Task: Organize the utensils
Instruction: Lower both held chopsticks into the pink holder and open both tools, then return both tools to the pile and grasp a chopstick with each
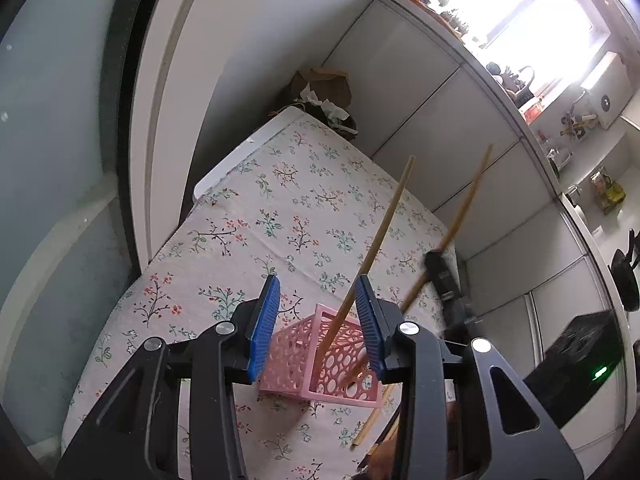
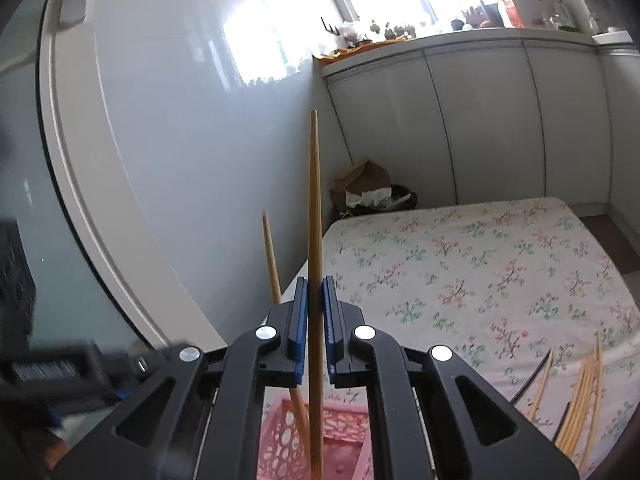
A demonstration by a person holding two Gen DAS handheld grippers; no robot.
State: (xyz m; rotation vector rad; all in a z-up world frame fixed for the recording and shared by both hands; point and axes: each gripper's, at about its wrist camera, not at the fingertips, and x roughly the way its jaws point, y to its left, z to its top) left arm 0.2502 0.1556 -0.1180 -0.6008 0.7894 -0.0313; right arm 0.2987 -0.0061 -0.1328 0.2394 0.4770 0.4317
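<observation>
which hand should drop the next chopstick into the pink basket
Right. The right gripper is shut on a wooden chopstick whose lower tip is over the pink perforated plastic basket. The left gripper holds nothing.

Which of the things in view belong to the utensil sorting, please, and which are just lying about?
Job:
pink basket
chopstick in the basket
chopstick held by right gripper
loose chopsticks

Lying about:
paper bag of rubbish
windowsill clutter

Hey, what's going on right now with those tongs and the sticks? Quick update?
Right tongs shut on a chopstick, its tip over the pink basket. Left tongs open, straddling the basket. One chopstick already in. Nothing in the way.
</observation>
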